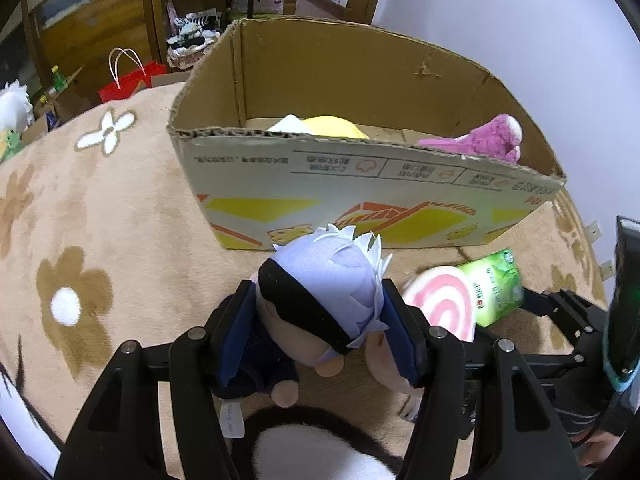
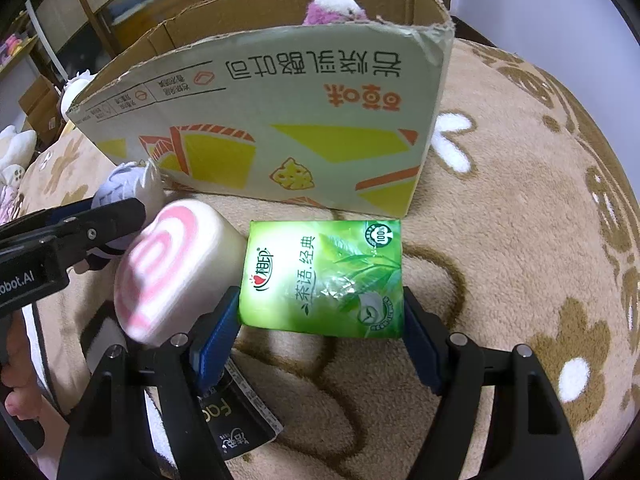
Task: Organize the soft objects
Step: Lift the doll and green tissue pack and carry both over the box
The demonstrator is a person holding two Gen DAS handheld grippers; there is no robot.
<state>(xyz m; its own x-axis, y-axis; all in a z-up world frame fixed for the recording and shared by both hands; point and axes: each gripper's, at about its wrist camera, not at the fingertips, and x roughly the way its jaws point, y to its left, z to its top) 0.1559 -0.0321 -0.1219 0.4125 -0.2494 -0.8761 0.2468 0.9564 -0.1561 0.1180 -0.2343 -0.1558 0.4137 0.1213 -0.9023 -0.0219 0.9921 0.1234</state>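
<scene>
My left gripper [image 1: 320, 320] is shut on a plush doll [image 1: 320, 300] with pale lavender hair and a black blindfold, held in front of the cardboard box [image 1: 380, 200]. My right gripper [image 2: 320, 320] is shut on a green tissue pack [image 2: 324, 276], just before the box wall [image 2: 280, 120]. A pink-and-white swirl plush [image 2: 176, 272] lies between the two grippers; it also shows in the left wrist view [image 1: 440, 304]. Inside the box lie a purple plush [image 1: 480, 140] and a yellow plush [image 1: 332, 126].
A beige blanket with flower prints [image 1: 80, 240] covers the surface. A black packet [image 2: 236, 424] lies under my right gripper. A red paper bag [image 1: 128, 80] and cluttered shelves stand behind. White plush toys [image 2: 16, 152] sit at far left.
</scene>
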